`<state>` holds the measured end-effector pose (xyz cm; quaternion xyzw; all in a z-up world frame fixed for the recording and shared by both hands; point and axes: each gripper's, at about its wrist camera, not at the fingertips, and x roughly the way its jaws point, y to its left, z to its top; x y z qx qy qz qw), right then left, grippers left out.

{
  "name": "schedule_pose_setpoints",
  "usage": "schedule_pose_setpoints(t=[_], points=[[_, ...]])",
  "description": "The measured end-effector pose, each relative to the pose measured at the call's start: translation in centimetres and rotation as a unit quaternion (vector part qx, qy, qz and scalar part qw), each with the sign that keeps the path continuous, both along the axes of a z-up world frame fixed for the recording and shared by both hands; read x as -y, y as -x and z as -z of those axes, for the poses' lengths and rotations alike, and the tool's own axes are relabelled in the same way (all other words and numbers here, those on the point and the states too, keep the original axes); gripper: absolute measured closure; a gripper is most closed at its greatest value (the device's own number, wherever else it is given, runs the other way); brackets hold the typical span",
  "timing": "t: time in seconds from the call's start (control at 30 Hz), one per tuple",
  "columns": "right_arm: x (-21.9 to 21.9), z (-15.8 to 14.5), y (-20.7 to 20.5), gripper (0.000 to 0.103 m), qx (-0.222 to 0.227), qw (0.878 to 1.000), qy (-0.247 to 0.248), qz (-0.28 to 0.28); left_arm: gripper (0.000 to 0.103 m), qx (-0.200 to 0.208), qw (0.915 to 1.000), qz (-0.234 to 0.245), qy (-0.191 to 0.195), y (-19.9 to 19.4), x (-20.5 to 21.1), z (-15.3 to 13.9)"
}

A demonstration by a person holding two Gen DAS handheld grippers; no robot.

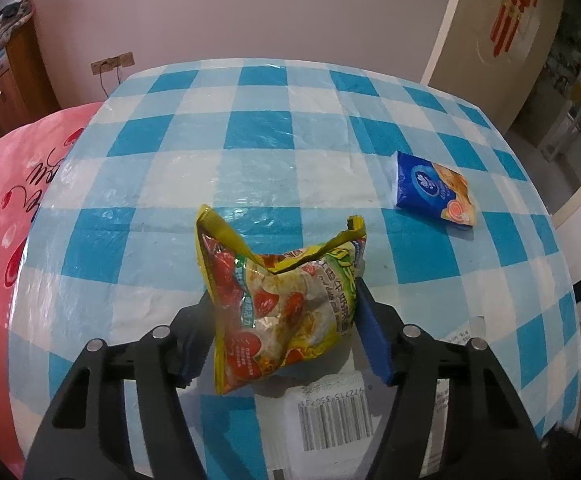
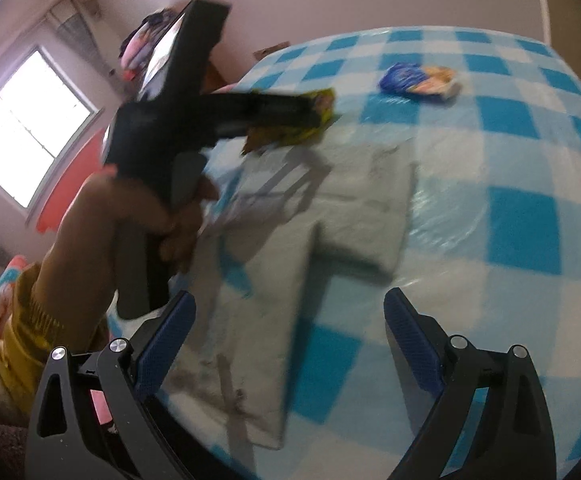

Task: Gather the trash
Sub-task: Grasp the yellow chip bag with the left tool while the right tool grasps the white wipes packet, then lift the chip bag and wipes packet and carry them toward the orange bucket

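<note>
A crumpled yellow and red snack bag (image 1: 278,304) stands upright between the blue pads of my left gripper (image 1: 282,292), which is shut on its two sides. The right wrist view shows that same left gripper (image 2: 310,110) from the side, held by a person's hand (image 2: 130,216), with the yellow bag (image 2: 322,104) at its tips. A blue tissue pack (image 1: 434,190) (image 2: 418,78) lies further back on the table. A flat white mailer bag (image 1: 330,412) (image 2: 310,240) with a barcode lies under both grippers. My right gripper (image 2: 290,298) hangs open above the mailer, holding nothing.
The table (image 1: 250,128) wears a blue and white checked plastic cloth. A pink bed cover (image 1: 10,200) lies beyond its left edge, and a wooden cabinet (image 1: 6,88) stands behind that. A cream door (image 1: 490,28) is at the back right. The right wrist view is blurred.
</note>
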<state>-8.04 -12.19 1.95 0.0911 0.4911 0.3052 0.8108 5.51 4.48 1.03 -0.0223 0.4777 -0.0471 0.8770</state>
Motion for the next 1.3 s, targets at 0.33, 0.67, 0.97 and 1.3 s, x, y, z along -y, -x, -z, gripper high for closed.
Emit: schedule_pose_setpoints(t=[0.33,0.67,0.97,1.3], points=[[-4.0,0.3,2.1,0.009,0.029,0.998,0.047,-0.009,0.041,0.018,0.9993,-0.023,0.022,1.0,-2.9,-1.0],[-6.6,0.9,3.5,0.009,0.090,0.988,0.123,-0.005,0.041,0.034,0.9980,-0.038,0.038,2.8,-5.7,-1.6],[-6.7,1.2,3.2,0.021,0.099,0.985,0.137,0.007,0.042,0.043,0.9968,-0.045,0.049,5.2,-7.9,-2.1],[-6.2,1.2,3.6,0.030,0.096,0.989,0.111,-0.006,0.041,0.051,0.9955,-0.046,0.065,7.8,-9.6,-2.5]])
